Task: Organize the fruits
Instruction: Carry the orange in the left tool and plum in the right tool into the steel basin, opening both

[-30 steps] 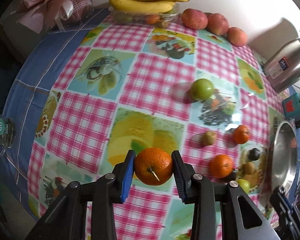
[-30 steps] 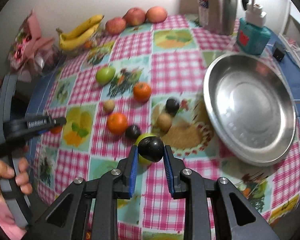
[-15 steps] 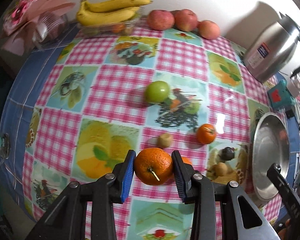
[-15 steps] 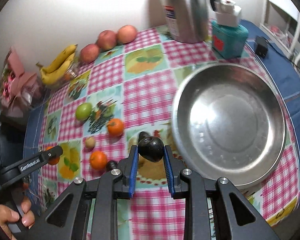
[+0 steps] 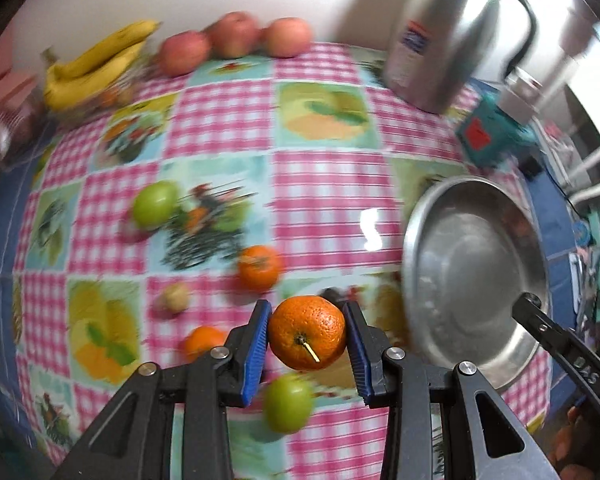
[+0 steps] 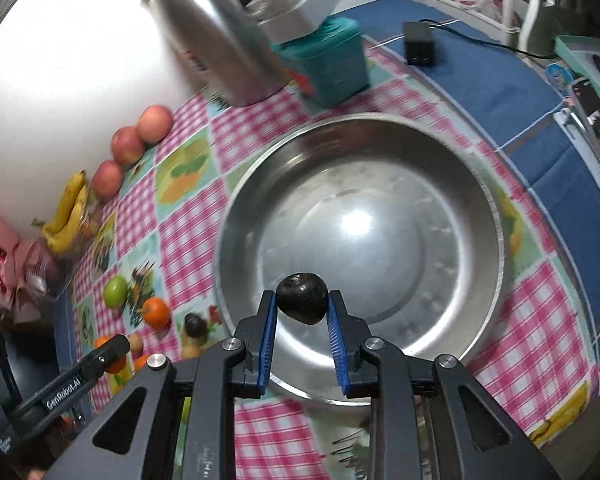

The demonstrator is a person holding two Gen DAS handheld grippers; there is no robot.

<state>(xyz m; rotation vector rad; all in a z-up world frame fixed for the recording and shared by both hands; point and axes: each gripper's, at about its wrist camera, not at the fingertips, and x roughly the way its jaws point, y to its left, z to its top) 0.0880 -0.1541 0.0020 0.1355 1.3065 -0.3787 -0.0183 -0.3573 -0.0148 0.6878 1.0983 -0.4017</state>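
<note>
My left gripper point(image 5: 306, 338) is shut on an orange point(image 5: 307, 334), held above the checked tablecloth just left of the steel bowl point(image 5: 476, 264). My right gripper point(image 6: 302, 306) is shut on a dark plum point(image 6: 302, 298) and hangs over the near side of the steel bowl point(image 6: 380, 184), which holds nothing. On the cloth lie a green apple point(image 5: 156, 204), a second orange point(image 5: 259, 268), a third orange point(image 5: 204, 342), a small brown fruit point(image 5: 174, 298) and another green fruit point(image 5: 288, 402). The other gripper's finger point(image 6: 80, 380) shows at lower left in the right wrist view.
Bananas point(image 5: 96, 64) and three red apples point(image 5: 236, 40) line the wall. A steel kettle point(image 5: 452, 32) and a teal box point(image 5: 488, 136) stand behind the bowl. A black adapter point(image 6: 419, 48) lies on the blue cloth. Another dark fruit point(image 6: 195, 325) sits left of the bowl.
Both grippers have swung to the right across the table with their fruit. The bowl has come under the right gripper and close to the left one.
</note>
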